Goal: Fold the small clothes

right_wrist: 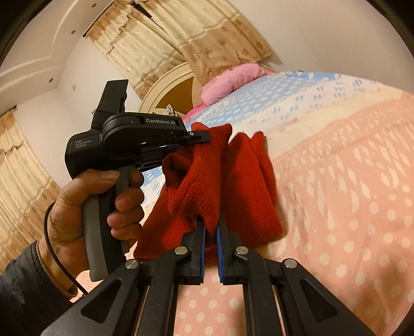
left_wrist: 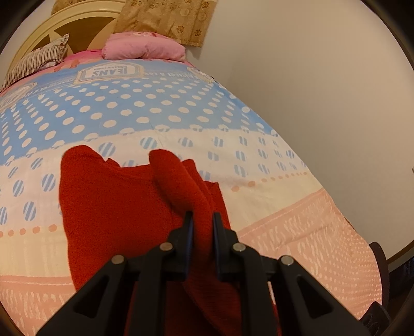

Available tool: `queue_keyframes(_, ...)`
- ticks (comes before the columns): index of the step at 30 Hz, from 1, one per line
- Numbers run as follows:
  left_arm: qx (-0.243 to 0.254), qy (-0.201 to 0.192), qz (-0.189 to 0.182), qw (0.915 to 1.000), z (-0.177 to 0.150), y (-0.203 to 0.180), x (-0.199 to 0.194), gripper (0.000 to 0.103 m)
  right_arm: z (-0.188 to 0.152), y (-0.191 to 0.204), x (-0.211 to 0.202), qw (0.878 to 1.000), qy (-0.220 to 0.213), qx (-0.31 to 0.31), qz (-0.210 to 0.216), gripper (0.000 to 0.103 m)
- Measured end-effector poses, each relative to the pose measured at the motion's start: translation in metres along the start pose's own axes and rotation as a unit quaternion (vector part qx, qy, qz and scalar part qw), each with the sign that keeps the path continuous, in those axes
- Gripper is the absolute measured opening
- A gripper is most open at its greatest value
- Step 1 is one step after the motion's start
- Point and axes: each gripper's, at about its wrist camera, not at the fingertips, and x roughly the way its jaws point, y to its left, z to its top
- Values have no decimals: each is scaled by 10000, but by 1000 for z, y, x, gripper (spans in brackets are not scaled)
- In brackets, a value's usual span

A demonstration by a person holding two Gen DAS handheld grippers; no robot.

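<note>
Left wrist view, nearest first: the left gripper [left_wrist: 202,219] has its fingers clamped on a bunched ridge of the red knit garment [left_wrist: 116,206], which runs up from between them toward twelve o'clock. The rest of the garment lies spread on the bed cover [left_wrist: 297,232] toward ten o'clock. In the right wrist view the right gripper [right_wrist: 211,224] is pinched tight on another edge of the same red garment, and the cloth hangs between the two grips. At nine o'clock a hand [right_wrist: 85,206] grips the handle of the left gripper, its nose at the garment's upper edge.

Holding two points of one edge this way looks like the carrying part of a fold: the lifted edge can be laid over the part that rests on the bed. The fold seems under way, not finished.

The bed cover is soft quilted cotton, pink with pale dots near, then cream, then blue with white dots farther off. Beyond it, toward twelve o'clock, lie a pink pillow [left_wrist: 142,47] and a striped pillow [left_wrist: 36,60] against a cream headboard [left_wrist: 64,23]. A patterned curtain [left_wrist: 168,18] hangs behind, beside a plain pale wall [left_wrist: 323,90].
</note>
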Motion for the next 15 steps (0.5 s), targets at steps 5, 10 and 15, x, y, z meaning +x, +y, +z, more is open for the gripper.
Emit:
queue_keyframes(5, 159, 33, 69, 9998, -2, -11, 7, 14, -2, -10, 1, 9996, 81, 256, 63, 6)
queue_keyframes(10, 277, 66, 165, 9995, -5, -19, 16, 14, -4, -19, 4, 9986, 182, 481, 99, 6)
queue_keyframes(15, 427, 22, 386, 9983, -10, -30, 18, 22, -6, -25, 4, 9975, 211, 665, 108, 6)
